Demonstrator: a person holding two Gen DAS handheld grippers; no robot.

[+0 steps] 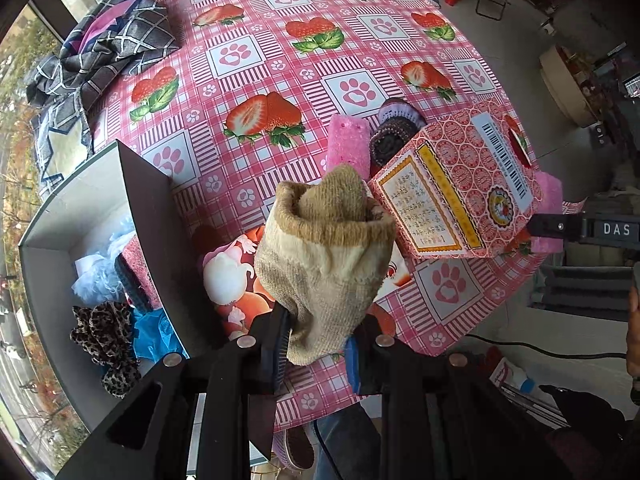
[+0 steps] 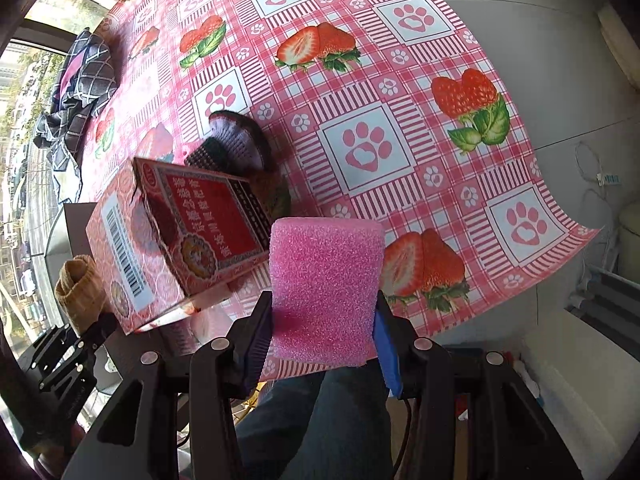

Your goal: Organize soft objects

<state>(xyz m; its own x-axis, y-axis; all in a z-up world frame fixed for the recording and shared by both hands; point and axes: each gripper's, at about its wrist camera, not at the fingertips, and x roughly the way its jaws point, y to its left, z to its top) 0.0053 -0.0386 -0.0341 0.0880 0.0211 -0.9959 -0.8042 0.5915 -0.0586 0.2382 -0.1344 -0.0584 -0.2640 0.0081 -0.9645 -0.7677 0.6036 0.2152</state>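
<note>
Soft objects, part sorted. Beige sock (image 1: 326, 256): clamped in left claw (image 1: 318, 350), beside grey box (image 1: 52, 224) at 9 o'clock. Box holds leopard scrunchie (image 1: 106, 334), blue bag (image 1: 154, 334), sponge (image 1: 134, 272). Pink foam block (image 2: 324, 284): clamped in right claw (image 2: 322, 344). Left on table (image 1: 280, 60): pink foam (image 1: 348, 146), dark knit piece (image 1: 394, 130), carton (image 1: 456, 184).

the red carton (image 1: 452, 188) hides most of the dark knit item (image 1: 394, 130) behind it.

Two pink foam blocks (image 1: 347, 145) (image 2: 325, 288), one beige sock (image 1: 326, 256), one red printed carton (image 1: 452, 184), one dark knitted piece (image 1: 394, 128), one leopard scrunchie (image 1: 106, 336), one grey box (image 1: 52, 216) left of the claw.
</note>
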